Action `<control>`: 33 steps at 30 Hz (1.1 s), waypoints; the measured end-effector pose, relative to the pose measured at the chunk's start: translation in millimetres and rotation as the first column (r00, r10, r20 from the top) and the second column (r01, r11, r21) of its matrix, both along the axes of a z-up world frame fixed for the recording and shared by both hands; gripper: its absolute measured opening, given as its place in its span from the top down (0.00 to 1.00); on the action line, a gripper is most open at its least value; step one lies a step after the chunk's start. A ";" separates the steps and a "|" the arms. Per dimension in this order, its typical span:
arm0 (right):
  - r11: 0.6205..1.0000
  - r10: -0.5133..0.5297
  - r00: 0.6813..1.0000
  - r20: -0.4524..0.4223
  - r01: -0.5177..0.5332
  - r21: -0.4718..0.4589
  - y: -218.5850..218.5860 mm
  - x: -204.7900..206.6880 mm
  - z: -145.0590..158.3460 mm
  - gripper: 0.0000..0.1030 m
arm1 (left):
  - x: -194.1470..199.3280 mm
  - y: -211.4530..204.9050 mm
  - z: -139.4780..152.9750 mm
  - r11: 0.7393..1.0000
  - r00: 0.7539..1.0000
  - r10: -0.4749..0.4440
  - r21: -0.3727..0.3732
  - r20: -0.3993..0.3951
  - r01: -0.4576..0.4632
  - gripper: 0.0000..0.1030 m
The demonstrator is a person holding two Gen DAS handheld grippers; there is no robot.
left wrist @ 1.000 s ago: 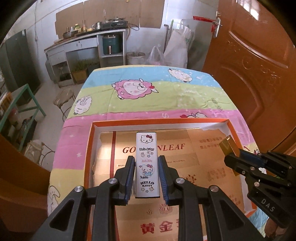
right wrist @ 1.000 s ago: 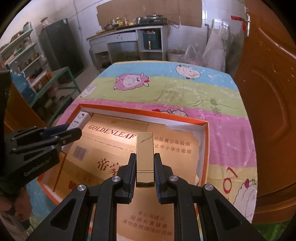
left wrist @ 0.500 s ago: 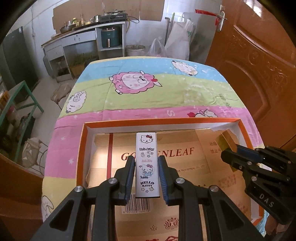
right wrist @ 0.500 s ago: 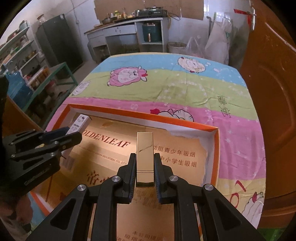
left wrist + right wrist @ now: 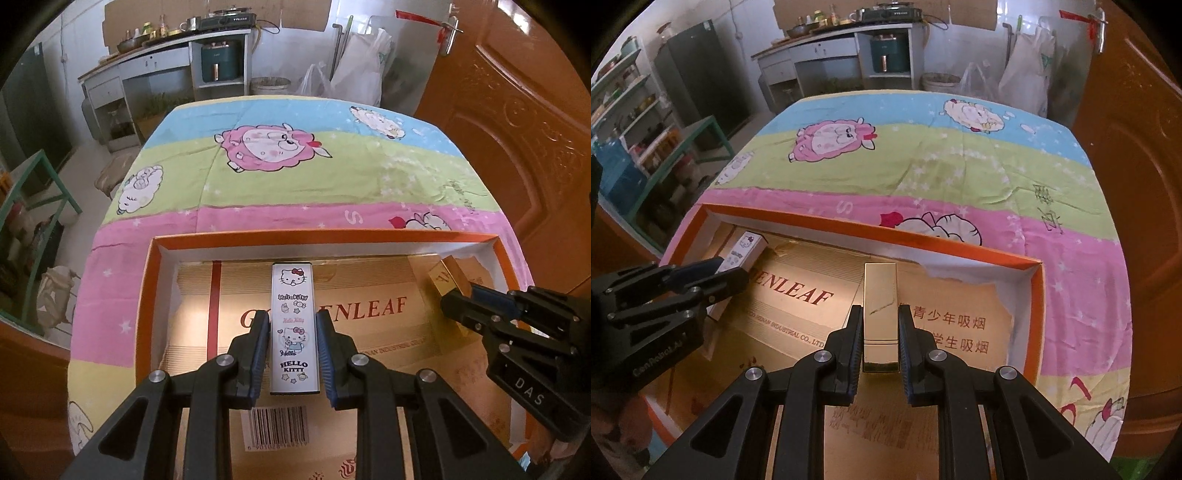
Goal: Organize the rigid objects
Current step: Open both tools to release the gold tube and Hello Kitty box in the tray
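Both views: wrist fisheyes, each looking steeply down along its own tool, close over the orange-rimmed tray (image 5: pixel 332 236) on the counter (image 5: pixel 923 166). Shared: tray, striped cloth, far kitchen wall, door. Each view catches the other tool at its edge.

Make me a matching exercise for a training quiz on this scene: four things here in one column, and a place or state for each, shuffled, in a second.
Things:
1. Hello Kitty box
2. gold box
3. orange tray
4. sheep-print cloth

Places or states:
A. spread over the table
B. clamped in the right hand-held gripper
C. lined with printed cardboard
D. clamped in the left hand-held gripper

Pairs: 1-D, 2-B, 3-C, 4-A
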State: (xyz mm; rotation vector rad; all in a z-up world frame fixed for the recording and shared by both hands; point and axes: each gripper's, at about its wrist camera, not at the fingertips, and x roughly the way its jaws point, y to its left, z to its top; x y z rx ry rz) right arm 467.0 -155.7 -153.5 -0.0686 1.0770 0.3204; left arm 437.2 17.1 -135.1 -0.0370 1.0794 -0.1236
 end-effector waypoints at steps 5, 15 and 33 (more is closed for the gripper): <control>1.000 0.003 1.000 -0.006 -0.003 -0.008 1.8 1.5 -4.6 0.83 | 2.8 0.3 -5.3 1.000 1.000 0.000 0.001 -0.005 0.000 0.74; 0.999 0.025 1.000 0.015 -0.025 -0.037 6.9 1.7 -9.0 0.77 | 3.0 -3.1 -8.7 0.999 0.999 -0.033 0.032 0.005 0.033 0.74; 0.998 -0.051 0.993 0.107 0.055 -0.031 -12.9 -36.5 20.2 0.48 | -1.8 -2.3 -6.4 0.999 0.998 -0.046 -0.013 0.034 0.046 0.52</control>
